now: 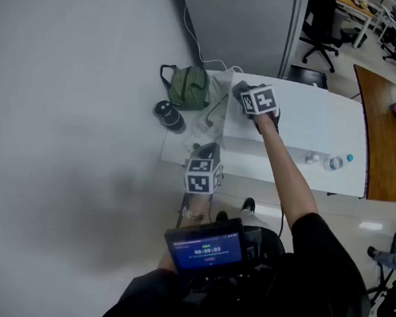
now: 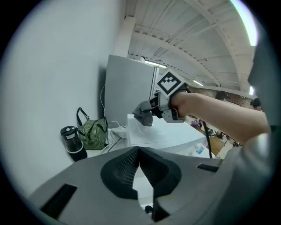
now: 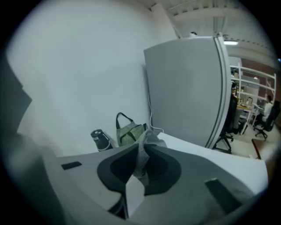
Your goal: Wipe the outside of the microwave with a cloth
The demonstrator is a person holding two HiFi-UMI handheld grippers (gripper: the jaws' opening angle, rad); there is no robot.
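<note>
A white microwave (image 1: 256, 135) stands on a white table (image 1: 340, 126). My right gripper (image 1: 244, 95) is over the microwave's far left top corner, shut on a grey cloth (image 1: 236, 86). In the right gripper view the cloth (image 3: 142, 154) sticks up from between the jaws. My left gripper (image 1: 206, 149) hangs at the table's near left corner, just left of the microwave, shut with nothing in it. The left gripper view looks past its touching fingertips (image 2: 131, 158) at the microwave (image 2: 162, 134), the cloth (image 2: 144, 115) and the right gripper (image 2: 148, 113).
A green striped bag (image 1: 189, 87), a black flask (image 1: 169, 115) and loose cables (image 1: 213, 114) lie left of the microwave, by the wall. Two small bottles (image 1: 335, 162) stand at the table's near right. A grey cabinet (image 1: 253, 20) rises behind; a brown desk (image 1: 382, 130) is to the right.
</note>
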